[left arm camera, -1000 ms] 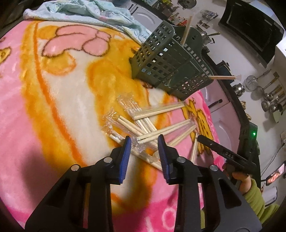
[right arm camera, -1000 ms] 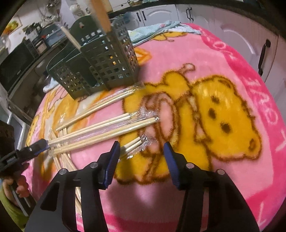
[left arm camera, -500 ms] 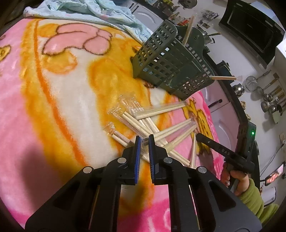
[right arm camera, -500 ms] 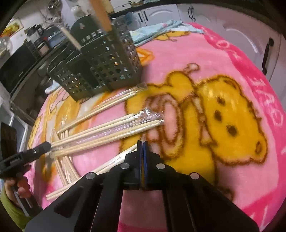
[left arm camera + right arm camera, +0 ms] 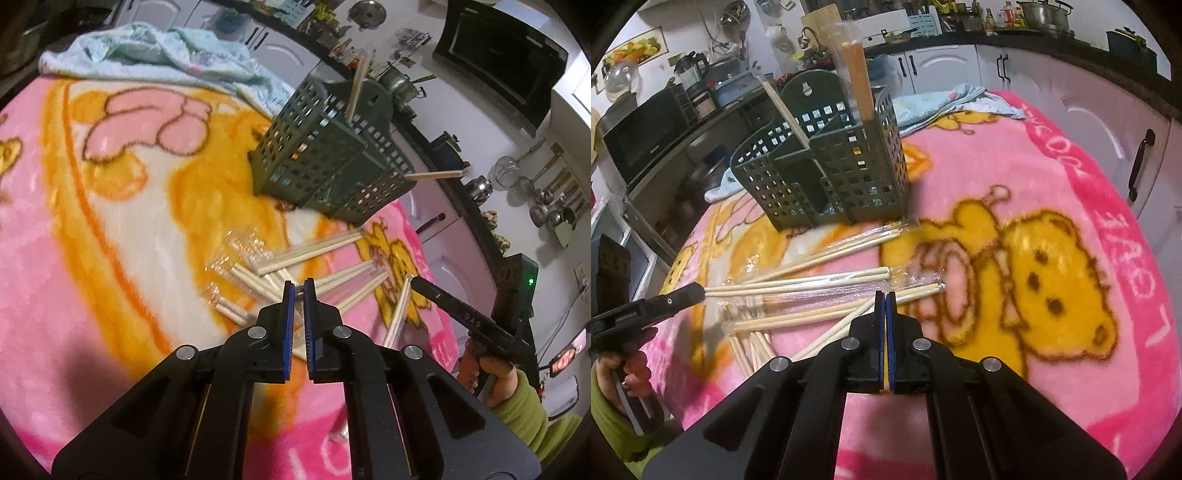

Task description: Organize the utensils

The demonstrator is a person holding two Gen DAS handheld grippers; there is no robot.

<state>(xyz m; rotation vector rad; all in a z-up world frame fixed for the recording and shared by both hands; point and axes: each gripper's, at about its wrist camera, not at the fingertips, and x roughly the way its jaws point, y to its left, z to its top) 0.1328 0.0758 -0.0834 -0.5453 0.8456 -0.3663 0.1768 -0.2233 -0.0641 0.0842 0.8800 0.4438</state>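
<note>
A dark green slotted utensil holder (image 5: pixel 325 166) (image 5: pixel 831 177) stands on the blanket with a few chopsticks (image 5: pixel 857 74) upright in it. In front of it, several plastic-wrapped chopstick pairs (image 5: pixel 306 254) (image 5: pixel 831 251) lie scattered. My left gripper (image 5: pixel 299 295) is shut on the end of one wrapped pair (image 5: pixel 812 280); the right wrist view shows its tip (image 5: pixel 700 291) at that pair's left end. My right gripper (image 5: pixel 885 299) is shut on another pair (image 5: pixel 831 328) that slants down to the left. The left wrist view shows its tip (image 5: pixel 415 281) at the pile's right side.
A pink blanket with a yellow bear print (image 5: pixel 1052 280) covers the round table. A light blue cloth (image 5: pixel 166 55) lies bunched at the far edge behind the holder. White cabinets (image 5: pixel 1071 92) and a cluttered counter ring the table. A hand in a green sleeve (image 5: pixel 517 398) holds the right gripper.
Both grippers went from open to shut, each closing on a wrapped chopstick pair. The right gripper then rose a little with its pair.
</note>
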